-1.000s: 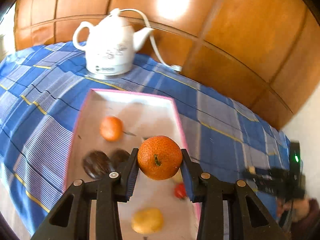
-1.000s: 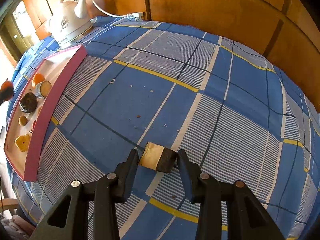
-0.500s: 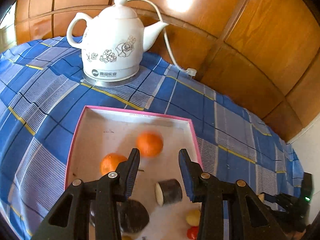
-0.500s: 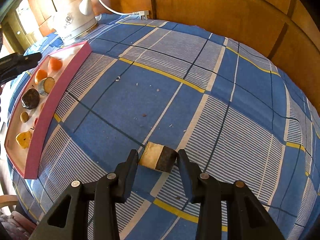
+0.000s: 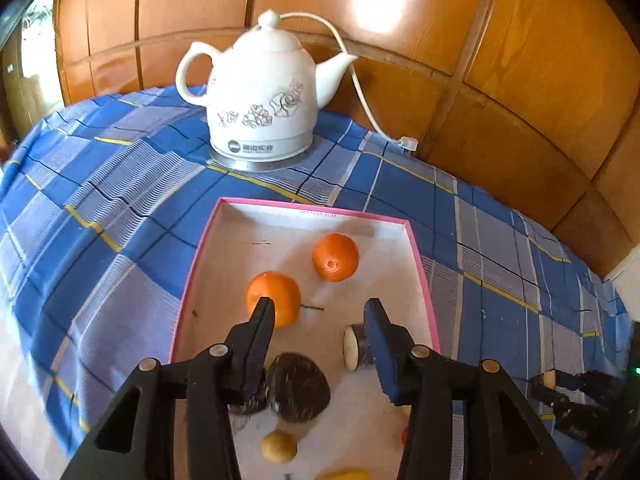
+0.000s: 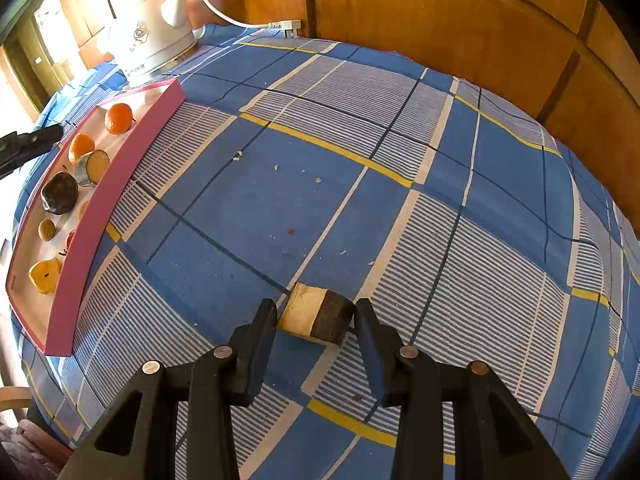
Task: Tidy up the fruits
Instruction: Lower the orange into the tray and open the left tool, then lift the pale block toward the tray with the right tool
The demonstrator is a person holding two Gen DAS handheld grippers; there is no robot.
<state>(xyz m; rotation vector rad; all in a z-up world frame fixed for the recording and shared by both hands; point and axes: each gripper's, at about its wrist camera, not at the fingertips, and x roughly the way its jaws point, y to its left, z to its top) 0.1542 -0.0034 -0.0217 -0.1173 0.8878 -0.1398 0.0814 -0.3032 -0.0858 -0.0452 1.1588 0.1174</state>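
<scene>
Both fisheye views are bright and daylit, with a blown-out white window at the far left edge and a soft glare patch on the glossy orange-brown wooden wall panelling [image 5: 376, 4]. The blue plaid tablecloth [image 6: 400, 208] bulges strongly and straight lines curve toward dark, vignetted corners. Focus is fairly sharp in the centre and softer at the rims; shadows are short and soft.

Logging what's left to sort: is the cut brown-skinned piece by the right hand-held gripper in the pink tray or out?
Out. The cut piece lies on the tablecloth, far from the pink tray.
</scene>
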